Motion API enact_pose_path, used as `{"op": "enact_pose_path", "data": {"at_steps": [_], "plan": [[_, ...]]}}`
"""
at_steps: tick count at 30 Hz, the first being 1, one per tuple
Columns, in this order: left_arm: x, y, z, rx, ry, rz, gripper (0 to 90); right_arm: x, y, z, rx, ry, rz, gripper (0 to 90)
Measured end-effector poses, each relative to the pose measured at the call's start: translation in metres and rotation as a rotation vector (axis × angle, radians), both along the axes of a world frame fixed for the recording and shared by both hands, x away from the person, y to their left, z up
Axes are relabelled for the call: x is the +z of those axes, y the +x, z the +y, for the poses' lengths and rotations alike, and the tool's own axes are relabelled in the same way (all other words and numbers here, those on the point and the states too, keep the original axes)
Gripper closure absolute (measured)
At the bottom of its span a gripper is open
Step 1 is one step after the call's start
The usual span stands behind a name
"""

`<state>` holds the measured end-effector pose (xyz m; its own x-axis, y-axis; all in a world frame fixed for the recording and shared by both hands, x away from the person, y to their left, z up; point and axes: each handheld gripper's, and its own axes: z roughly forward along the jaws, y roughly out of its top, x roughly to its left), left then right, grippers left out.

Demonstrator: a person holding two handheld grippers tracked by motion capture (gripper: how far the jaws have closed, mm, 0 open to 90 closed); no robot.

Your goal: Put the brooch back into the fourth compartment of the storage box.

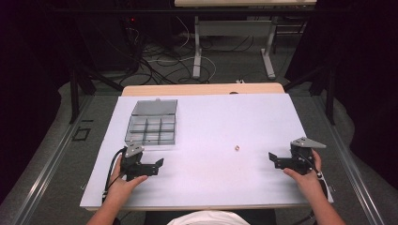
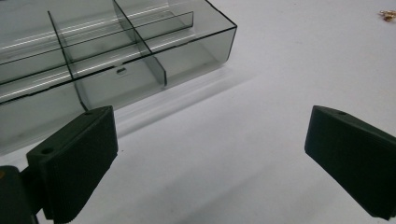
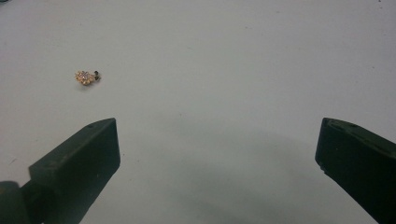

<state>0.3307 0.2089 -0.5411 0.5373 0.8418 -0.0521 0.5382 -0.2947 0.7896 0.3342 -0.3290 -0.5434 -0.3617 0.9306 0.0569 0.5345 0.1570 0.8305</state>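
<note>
Gold trinket [image 3: 87, 77] lying loose mid-table | compartment box [image 1: 151, 128] sitting open | both grippers [image 1: 159, 164] [image 1: 272, 157] resting, jaws gaping wide, empty | next, probably: right one reaching, pinching delicately.

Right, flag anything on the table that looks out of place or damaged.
One stray: a tiny gold ornament lies loose on the white table cover, apart from the open compartment box, whose visible compartments look empty. Nothing looks damaged or spilled.

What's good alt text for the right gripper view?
A small gold ornament lies on a white table, ahead and left of the open hand-held gripper. Its two black jaws rise from the bottom corners, wide apart, holding nothing.
</note>
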Motion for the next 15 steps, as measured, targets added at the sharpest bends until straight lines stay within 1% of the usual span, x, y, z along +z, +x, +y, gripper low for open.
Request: {"op": "enact_pose_path", "data": {"at_steps": [2, 4, 5, 6, 7, 8, 10, 11, 12, 14, 15], "plan": [[0.000, 0.000, -0.002, -0.002, -0.003, 0.004, 3.1, 0.000, 0.000, 0.000, 0.000, 0.001, -0.001, 0.0], [0.000, 0.000, -0.004, -0.011, 0.005, 0.001, 4.3, 0.000, 0.000, 0.000, -0.001, 0.004, -0.001, 0.0], [0.000, 0.000, -0.006, -0.012, -0.001, -0.004, 4.3, 0.000, 0.000, 0.000, -0.001, 0.004, -0.001, 0.0], [0.000, 0.000, -0.009, -0.023, 0.003, 0.005, 5.3, 0.000, 0.000, 0.000, -0.003, 0.003, -0.003, 0.0], [0.000, 0.000, -0.009, -0.023, 0.003, 0.005, 5.6, 0.000, 0.000, 0.001, -0.005, 0.003, -0.004, 0.0], [0.001, 0.001, -0.013, -0.037, 0.005, 0.013, 5.9, 0.000, 0.000, 0.001, -0.004, 0.002, -0.003, 0.0], [0.000, 0.001, -0.015, -0.041, -0.002, 0.015, 6.2, 0.000, 0.000, 0.001, -0.006, 0.000, -0.004, 0.0], [-0.001, 0.002, -0.020, -0.050, -0.007, 0.024, 6.3, 0.000, 0.000, 0.001, -0.007, 0.002, -0.004, 0.0], [-0.001, 0.002, -0.020, -0.050, -0.007, 0.024, 6.3, 0.000, 0.000, 0.001, -0.007, 0.003, -0.004, 0.0], [-0.001, 0.003, -0.026, -0.077, 0.002, 0.027, 6.5, 0.001, -0.001, 0.000, 0.005, 0.001, 0.002, 0.0], [-0.002, 0.003, -0.028, -0.078, -0.005, 0.024, 6.6, 0.000, -0.001, 0.000, 0.003, 0.002, 0.003, 0.0]]}}
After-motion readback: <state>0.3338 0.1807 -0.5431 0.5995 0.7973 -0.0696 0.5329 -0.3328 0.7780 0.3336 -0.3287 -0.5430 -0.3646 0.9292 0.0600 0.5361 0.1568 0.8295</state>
